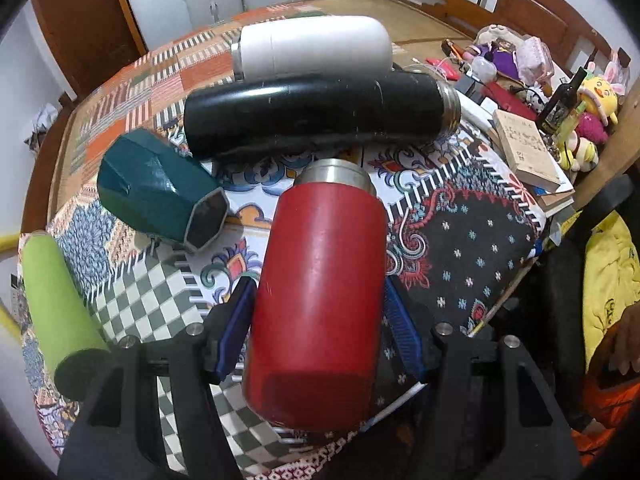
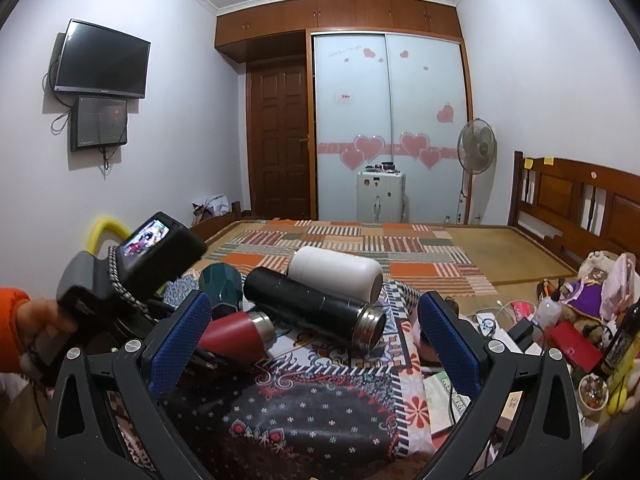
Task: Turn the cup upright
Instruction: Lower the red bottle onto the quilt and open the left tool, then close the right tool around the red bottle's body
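The red cup [image 1: 320, 292] is a matte flask with a bare steel neck, lying on its side on the patterned cloth [image 1: 472, 248] over the bed. The left tongs [image 1: 320, 320] are clamped on it, blue pads pressed to both flanks, steel mouth pointing away from the camera. Just beyond it lie a black flask [image 1: 316, 114] and a white one [image 1: 316, 46], both on their sides, plus a teal faceted cup [image 1: 156, 188] and a green cylinder [image 1: 56, 300]; can't tell if anything's inside any of them. The right tongs [image 2: 316, 344] hang spread wide apart with nothing between them.
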Motion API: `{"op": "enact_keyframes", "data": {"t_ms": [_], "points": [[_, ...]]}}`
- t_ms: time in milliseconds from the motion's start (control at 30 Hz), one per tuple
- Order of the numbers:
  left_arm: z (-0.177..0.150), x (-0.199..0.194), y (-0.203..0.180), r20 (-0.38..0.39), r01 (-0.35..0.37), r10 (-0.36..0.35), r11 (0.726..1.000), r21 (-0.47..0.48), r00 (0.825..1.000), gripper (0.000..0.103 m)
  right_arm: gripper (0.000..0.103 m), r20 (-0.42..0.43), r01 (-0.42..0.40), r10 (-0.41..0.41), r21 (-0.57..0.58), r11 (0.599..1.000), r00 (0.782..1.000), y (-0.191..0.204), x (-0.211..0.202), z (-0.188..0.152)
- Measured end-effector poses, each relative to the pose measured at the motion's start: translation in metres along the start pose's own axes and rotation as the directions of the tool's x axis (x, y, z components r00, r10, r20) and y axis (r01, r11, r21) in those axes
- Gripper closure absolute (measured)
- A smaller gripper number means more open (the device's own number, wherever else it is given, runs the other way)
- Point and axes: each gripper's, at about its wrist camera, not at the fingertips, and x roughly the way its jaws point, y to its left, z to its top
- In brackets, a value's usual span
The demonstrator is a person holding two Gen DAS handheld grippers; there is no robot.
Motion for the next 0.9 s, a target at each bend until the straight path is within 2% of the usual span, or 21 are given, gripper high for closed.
{"op": "enact_keyframes", "data": {"t_ms": [233, 333, 500, 700, 800, 867, 900], "points": [[0.0, 0.0, 0.002, -0.004, 0.007, -0.007, 1.0, 0.001, 1.0, 0.038, 0.0, -0.027, 0.002, -0.002, 0.017, 1.0, 1.0, -0.003, 0.007, -0.006], [-0.001, -0.003, 0.002, 0.005, 0.011, -0.01, 1.0, -0.007, 1.0, 0.033, 0.0, -0.034, 0.001, 0.0, 0.015, 1.0, 0.999, -0.001, 0.008, -0.006], [-0.01, -0.02, 0.003, 0.049, 0.035, -0.035, 0.999, -0.005, 0.998, 0.024, 0.0, -0.039, 0.006, -0.006, 0.001, 1.0, 0.999, 0.004, 0.007, -0.004], [-0.025, -0.051, 0.016, 0.119, 0.053, -0.047, 0.998, -0.042, 0.992, 0.024, 0.0, -0.042, 0.005, -0.005, -0.006, 1.0, 0.999, 0.008, 0.009, 0.001], [-0.039, -0.074, 0.029, 0.185, 0.027, -0.012, 0.996, -0.08, 0.983, 0.024, 0.0, -0.046, 0.008, -0.009, -0.021, 1.0, 0.999, 0.013, 0.012, 0.003], [-0.049, -0.089, 0.035, 0.238, -0.014, 0.038, 0.995, -0.1, 0.97, 0.024, 0.0, -0.057, 0.0, -0.001, -0.021, 1.0, 0.998, 0.017, 0.016, 0.004], [-0.057, -0.098, 0.039, 0.273, -0.049, 0.081, 0.992, -0.12, 0.959, 0.024, 0.0, -0.066, -0.007, 0.006, -0.019, 1.0, 0.998, 0.02, 0.019, 0.005]]}}
